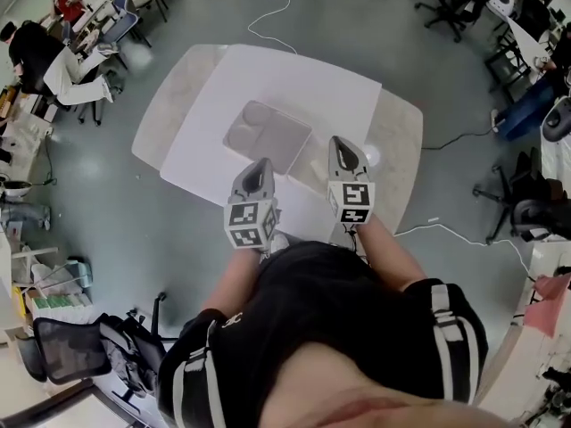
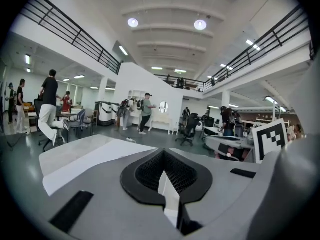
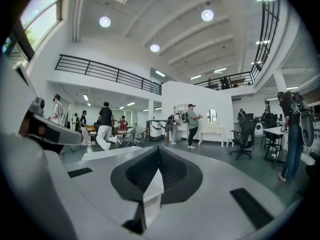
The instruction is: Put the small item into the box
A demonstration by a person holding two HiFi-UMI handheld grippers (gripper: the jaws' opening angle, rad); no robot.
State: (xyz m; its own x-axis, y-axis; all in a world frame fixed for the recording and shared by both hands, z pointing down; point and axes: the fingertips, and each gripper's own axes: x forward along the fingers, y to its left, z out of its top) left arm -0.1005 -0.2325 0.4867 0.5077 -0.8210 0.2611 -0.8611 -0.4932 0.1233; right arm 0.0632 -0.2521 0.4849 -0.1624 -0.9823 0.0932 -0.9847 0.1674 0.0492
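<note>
**A:** Where did the small item lie?

**B:** We saw a small white roundish thing (image 1: 370, 156) on the pale stone-look desk (image 1: 174, 105), just right of the shallow translucent grey plastic box (image 1: 268, 136) and outside it. We took it for the task's item, though it was too small for us to be sure.

**A:** And the box?

**B:** It sat open side up on the white sheet (image 1: 294, 83) that covered the desk around it. We supposed it was centred there so that either claw could reach over it. We could not tell whether anything lay inside.

**A:** What did the claws have hold of?

**B:** Nothing. The grey right claw (image 1: 343, 147) was squeezed fully together, and its own view showed the pads meeting with only the hall beyond. The grey left claw (image 1: 259, 166) looked the same to us, with its jaws together and empty.

**A:** Why were they held like that?

**B:** Both hung above the box's near side and pointed roughly level, clear of the desk, so they touched neither box nor item. The item lay on the box's right, so we judged the right claw the handier one for it. With the item outside the box, the task's end had not been met.
</note>
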